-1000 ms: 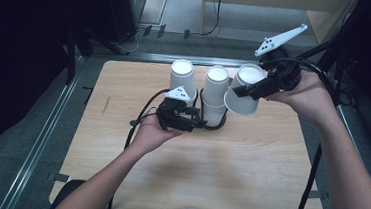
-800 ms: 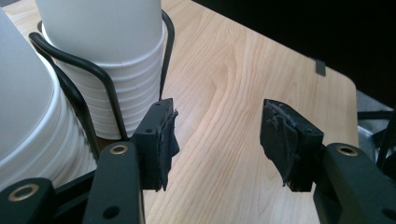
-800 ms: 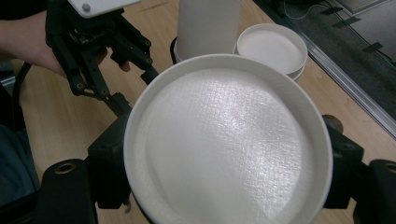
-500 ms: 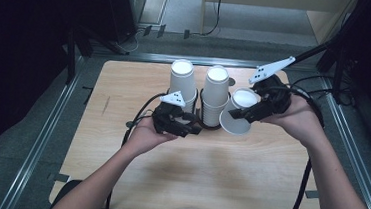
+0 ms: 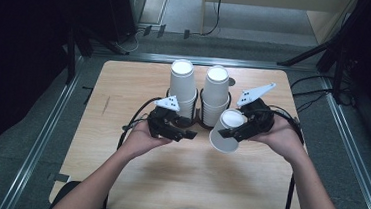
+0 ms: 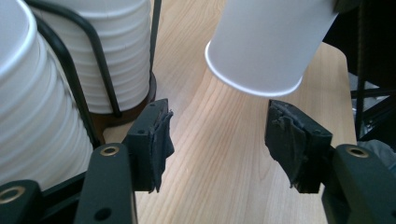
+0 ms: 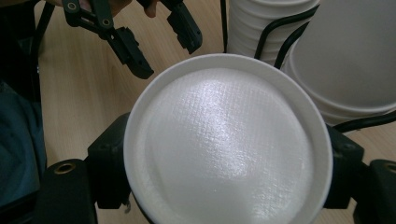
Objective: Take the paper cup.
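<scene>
Two stacks of upturned white paper cups, a left stack (image 5: 182,84) and a right stack (image 5: 215,94), stand in black wire holders (image 6: 70,74) at the table's far middle. My right gripper (image 5: 236,129) is shut on a single white paper cup (image 5: 225,132), tilted with its base up, just in front of the right stack. In the right gripper view the cup's base (image 7: 229,149) sits between both jaws. My left gripper (image 5: 184,128) is open in front of the left stack, with nothing between its pads (image 6: 156,140). Ahead of them the held cup (image 6: 271,42) hangs above the wood.
The wooden table (image 5: 187,180) has open surface on the near side of the stacks. Cables (image 5: 131,125) trail from both grippers. Metal rails (image 5: 40,143) run along the table's left and right sides, with dark stands behind.
My right gripper has brought the cup down and left, from above the right stack to just over the table in front of it. The left gripper drew slightly nearer the person, still open.
</scene>
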Available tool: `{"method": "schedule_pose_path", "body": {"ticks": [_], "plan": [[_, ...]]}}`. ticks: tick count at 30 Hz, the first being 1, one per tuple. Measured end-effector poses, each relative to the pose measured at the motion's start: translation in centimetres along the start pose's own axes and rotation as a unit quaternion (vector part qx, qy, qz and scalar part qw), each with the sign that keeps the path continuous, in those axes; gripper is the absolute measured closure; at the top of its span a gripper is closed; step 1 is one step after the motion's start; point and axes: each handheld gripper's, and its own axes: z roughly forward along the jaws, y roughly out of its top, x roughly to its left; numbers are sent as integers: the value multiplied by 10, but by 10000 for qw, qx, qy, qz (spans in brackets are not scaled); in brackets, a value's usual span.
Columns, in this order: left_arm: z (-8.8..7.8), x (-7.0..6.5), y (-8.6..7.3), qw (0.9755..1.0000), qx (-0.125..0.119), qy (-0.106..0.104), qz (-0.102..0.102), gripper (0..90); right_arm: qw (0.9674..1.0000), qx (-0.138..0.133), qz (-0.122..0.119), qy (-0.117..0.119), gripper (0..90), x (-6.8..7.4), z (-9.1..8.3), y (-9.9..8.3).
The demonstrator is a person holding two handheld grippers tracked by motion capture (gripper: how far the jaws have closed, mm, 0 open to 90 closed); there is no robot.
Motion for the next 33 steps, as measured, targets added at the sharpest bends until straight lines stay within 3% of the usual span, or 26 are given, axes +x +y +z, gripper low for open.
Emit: {"method": "schedule_pose_path", "body": {"ticks": [4,11,15,18,22,28,30,33], "plan": [[-2,2,-4,9999,54,-147,6,352,9999,11,-7,128,230,1,14,-8],[0,2,-15,9995,262,-152,86,128,9992,85,-194,344,229,6,34,-19],[0,4,-19,9988,209,-434,-97,99,9986,44,-173,491,229,6,43,-21],[1,3,-22,9985,211,-496,-36,76,9982,54,-166,568,230,9,51,-21],[2,1,-26,9984,264,-485,151,74,9978,105,-249,606,228,11,59,-19],[7,1,-29,9982,355,-449,162,74,9968,59,-266,752,229,14,69,-15],[10,1,-29,9983,469,-301,176,3,9964,43,-270,797,229,14,72,-15],[14,3,-30,9974,552,-418,204,0,9964,54,-272,805,229,14,75,-14]]}}
